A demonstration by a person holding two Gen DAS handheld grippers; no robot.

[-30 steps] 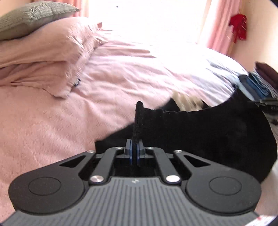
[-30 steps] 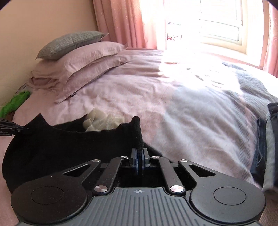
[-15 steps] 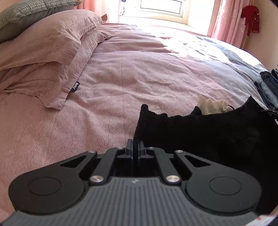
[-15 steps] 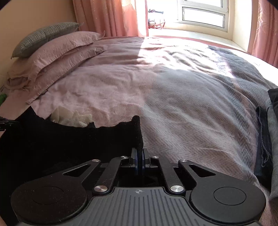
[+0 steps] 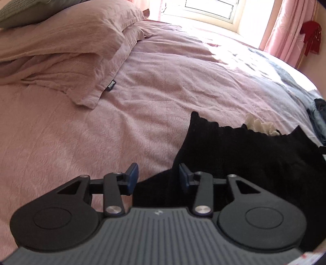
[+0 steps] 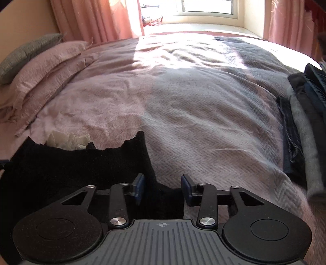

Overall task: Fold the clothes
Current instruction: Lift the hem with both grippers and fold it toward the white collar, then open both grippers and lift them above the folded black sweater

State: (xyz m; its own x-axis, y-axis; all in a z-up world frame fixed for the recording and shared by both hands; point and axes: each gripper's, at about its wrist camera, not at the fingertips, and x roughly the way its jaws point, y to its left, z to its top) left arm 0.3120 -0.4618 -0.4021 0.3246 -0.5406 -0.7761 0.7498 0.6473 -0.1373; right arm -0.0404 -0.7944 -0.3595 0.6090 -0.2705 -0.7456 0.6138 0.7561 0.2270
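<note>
A black fuzzy garment [image 5: 244, 155] lies spread on the pink bedspread [image 5: 101, 132], a white frilly piece [image 5: 258, 125] showing at its far edge. My left gripper [image 5: 158, 177] has its jaws opening over the garment's left corner; the blue pads stand apart and the cloth sags loose between them. In the right wrist view the same garment [image 6: 71, 167] fills the lower left with the white frilly piece [image 6: 67, 140] behind it. My right gripper [image 6: 162, 186] is also opening, the garment's right corner lying slack between its pads.
Pink pillows [image 5: 61, 51] and a grey cushion [image 6: 26, 53] are stacked at the left. Folded dark and grey clothes [image 6: 301, 122] are piled at the bed's right side. A grey herringbone blanket [image 6: 214, 122] covers the right half. Window and pink curtains [image 6: 91, 18] stand behind.
Both grippers were shut on the garment's upper corners, holding them raised. They sank toward the bed, and now both sets of pads have parted and the corners have dropped.
</note>
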